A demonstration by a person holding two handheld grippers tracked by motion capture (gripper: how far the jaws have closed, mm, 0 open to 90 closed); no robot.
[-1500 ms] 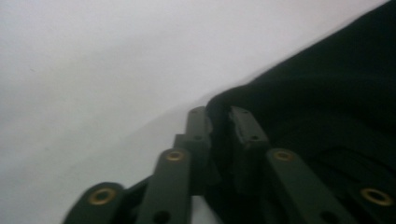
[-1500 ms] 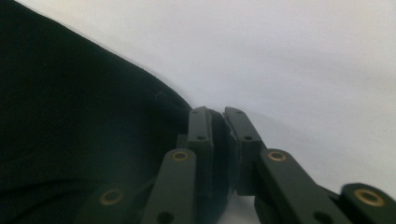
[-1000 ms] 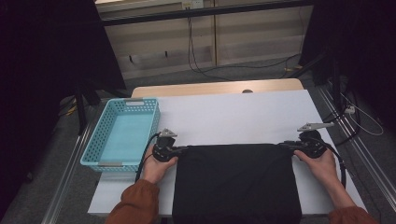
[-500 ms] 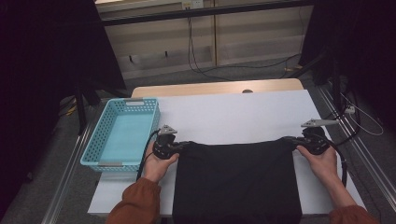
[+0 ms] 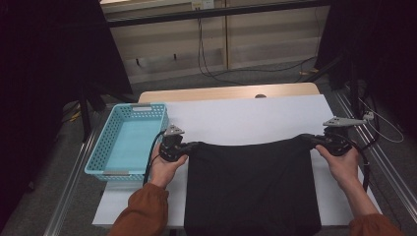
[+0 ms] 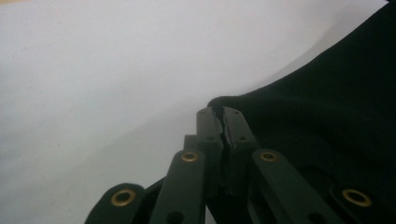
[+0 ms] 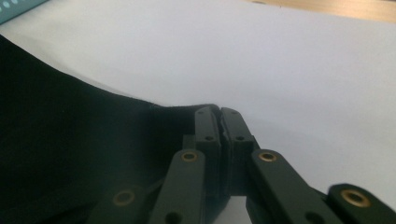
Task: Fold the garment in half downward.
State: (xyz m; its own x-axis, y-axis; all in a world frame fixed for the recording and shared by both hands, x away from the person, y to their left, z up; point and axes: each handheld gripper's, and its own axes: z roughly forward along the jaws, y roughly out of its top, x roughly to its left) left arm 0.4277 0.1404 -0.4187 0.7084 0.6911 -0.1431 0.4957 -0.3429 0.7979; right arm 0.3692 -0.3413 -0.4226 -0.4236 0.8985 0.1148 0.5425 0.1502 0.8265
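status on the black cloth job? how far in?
Done: left gripper and right gripper are each shut on a far corner of the black cloth. In hand: far edge pulled taut between them. Left: the cloth isn't folded; the blue basket holds nothing.

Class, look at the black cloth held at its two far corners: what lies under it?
The white table top shows around the black cloth and runs under it. Whether anything else lies beneath cannot be seen; the cloth covers that area.

Both forearms reach forward, well apart. The left tool (image 5: 189,146) points inward toward the right tool (image 5: 309,139), each with its jaws pressed closed, hands gripping from behind.
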